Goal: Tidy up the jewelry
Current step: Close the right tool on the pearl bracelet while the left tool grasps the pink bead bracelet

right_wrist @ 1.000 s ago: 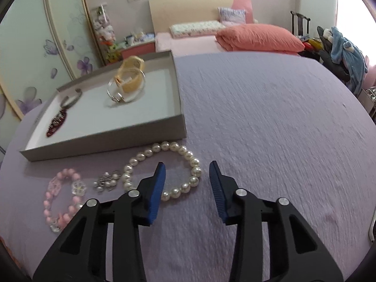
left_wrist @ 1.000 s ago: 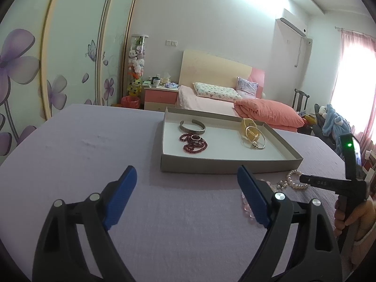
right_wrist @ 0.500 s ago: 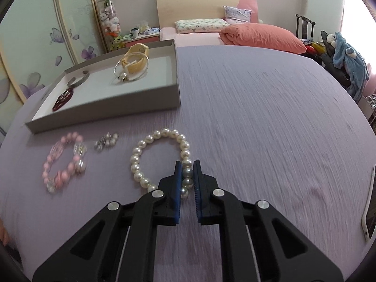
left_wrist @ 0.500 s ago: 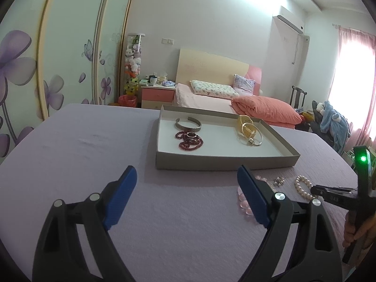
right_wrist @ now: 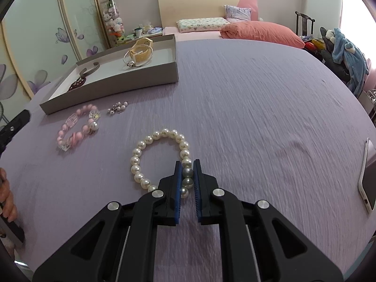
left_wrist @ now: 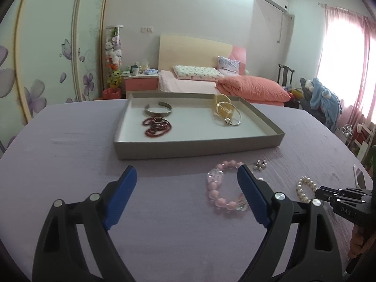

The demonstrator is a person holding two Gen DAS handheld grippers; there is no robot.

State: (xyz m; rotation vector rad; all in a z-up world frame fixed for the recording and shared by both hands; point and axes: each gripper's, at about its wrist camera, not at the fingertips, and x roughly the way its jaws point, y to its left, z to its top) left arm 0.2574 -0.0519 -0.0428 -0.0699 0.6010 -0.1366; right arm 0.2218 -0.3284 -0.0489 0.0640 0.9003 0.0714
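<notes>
Left wrist view: the pearl bracelet [left_wrist: 305, 188] is partly hidden behind the right gripper [left_wrist: 317, 191], and the left gripper [left_wrist: 186, 196] covers part of the pink bead bracelet [left_wrist: 222, 189]. Right wrist view: a phone [right_wrist: 369, 178] is cut off at the edge.

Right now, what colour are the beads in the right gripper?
White pearl bracelet; shows best in the right wrist view.
</notes>
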